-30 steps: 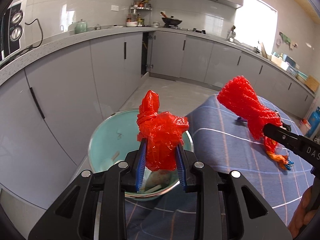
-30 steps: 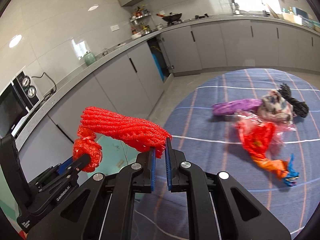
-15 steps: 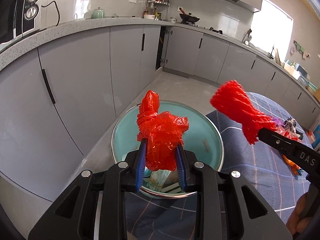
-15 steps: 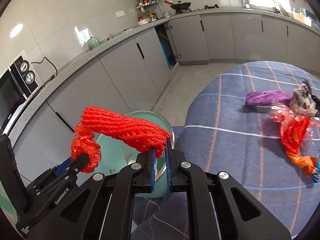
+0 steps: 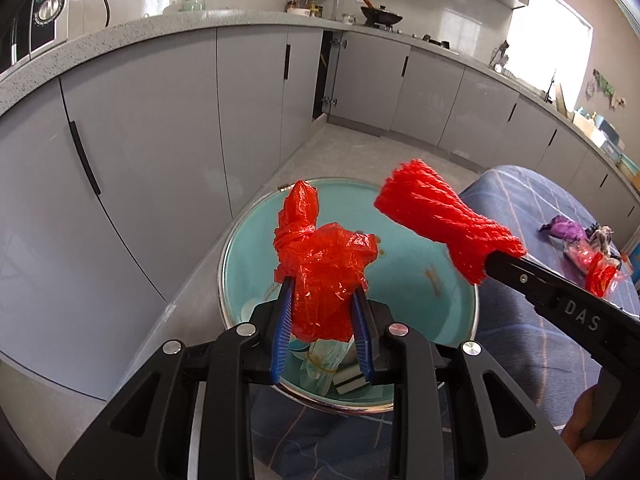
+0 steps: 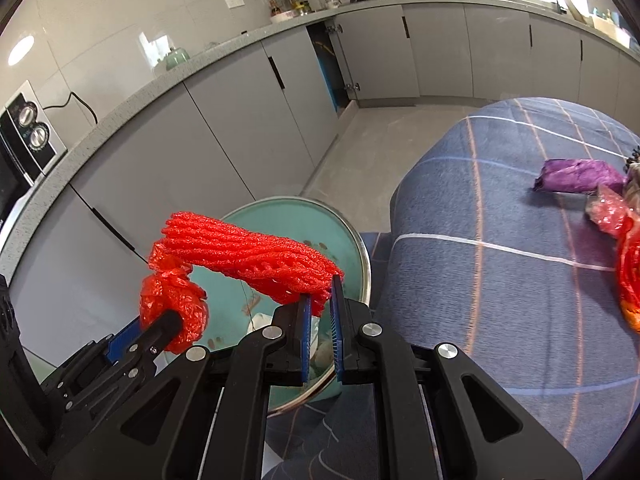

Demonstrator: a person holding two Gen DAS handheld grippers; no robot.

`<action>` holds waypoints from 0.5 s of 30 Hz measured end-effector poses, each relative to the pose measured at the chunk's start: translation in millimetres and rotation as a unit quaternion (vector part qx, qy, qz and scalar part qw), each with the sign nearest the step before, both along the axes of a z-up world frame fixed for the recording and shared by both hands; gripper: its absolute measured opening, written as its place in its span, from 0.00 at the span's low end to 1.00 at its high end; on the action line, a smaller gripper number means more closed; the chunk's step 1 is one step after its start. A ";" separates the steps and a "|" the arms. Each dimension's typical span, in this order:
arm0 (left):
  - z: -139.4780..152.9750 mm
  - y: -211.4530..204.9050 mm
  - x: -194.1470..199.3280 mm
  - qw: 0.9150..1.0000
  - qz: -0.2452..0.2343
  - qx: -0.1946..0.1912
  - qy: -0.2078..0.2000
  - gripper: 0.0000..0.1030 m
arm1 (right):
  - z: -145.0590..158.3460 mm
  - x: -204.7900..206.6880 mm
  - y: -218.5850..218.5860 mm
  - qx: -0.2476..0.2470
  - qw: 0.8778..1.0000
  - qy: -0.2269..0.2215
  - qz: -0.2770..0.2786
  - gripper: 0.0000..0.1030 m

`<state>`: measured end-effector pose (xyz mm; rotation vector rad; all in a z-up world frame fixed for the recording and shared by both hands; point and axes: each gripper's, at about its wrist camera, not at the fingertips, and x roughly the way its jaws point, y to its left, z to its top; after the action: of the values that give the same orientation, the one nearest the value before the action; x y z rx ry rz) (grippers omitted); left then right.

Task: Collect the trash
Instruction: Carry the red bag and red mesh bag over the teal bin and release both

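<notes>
In a kitchen lined with grey cabinets (image 5: pixel 168 128), we are looking over a table under a blue checked cloth (image 6: pixel 520 300), with a teal bin (image 5: pixel 420 280) standing on the floor just beside its edge. Scraps are lying at the bottom of the bin. We are holding the left gripper (image 5: pixel 323 320) above the bin's open mouth, its blue pads pinching a crumpled red plastic bag (image 5: pixel 324 272) with a knotted tip pointing up. We are holding the right gripper (image 6: pixel 320 316) beside it, also over the bin, its pads pressed together on one end of a red foam net sleeve (image 6: pixel 248 256), which is sticking out sideways and reaching the bag's knot in the right wrist view. Farther back on the cloth, a purple wrapper (image 6: pixel 580 176) and more red plastic (image 6: pixel 628 256) are lying near each other.
</notes>
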<state>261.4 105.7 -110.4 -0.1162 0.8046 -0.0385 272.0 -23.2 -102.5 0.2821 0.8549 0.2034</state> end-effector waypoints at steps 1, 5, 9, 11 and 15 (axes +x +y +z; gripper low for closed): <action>-1.7 0.0 1.3 1.000 0.000 0.000 0.002 0.27 | -1.3 1.4 1.0 0.000 1.000 0.001 0.000 0.10; -8.3 2.1 7.8 1.000 0.001 0.004 0.011 0.27 | -6.7 8.4 6.5 -0.008 1.000 0.002 0.001 0.10; -11.5 1.0 14.0 1.000 0.003 0.009 0.016 0.27 | -13.4 14.8 11.9 -0.011 1.000 0.007 0.004 0.10; -13.7 0.6 16.1 1.000 0.004 0.012 0.019 0.27 | -16.2 17.1 13.6 -0.009 1.000 0.007 0.004 0.11; -18.9 -1.1 16.4 0.999 0.009 0.015 0.027 0.29 | -17.9 17.0 14.6 -0.001 1.000 0.001 0.015 0.36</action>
<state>277.8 104.6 -129.3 -0.0957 0.8583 -0.0054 289.0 -8.6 -120.4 0.2667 0.8615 0.2305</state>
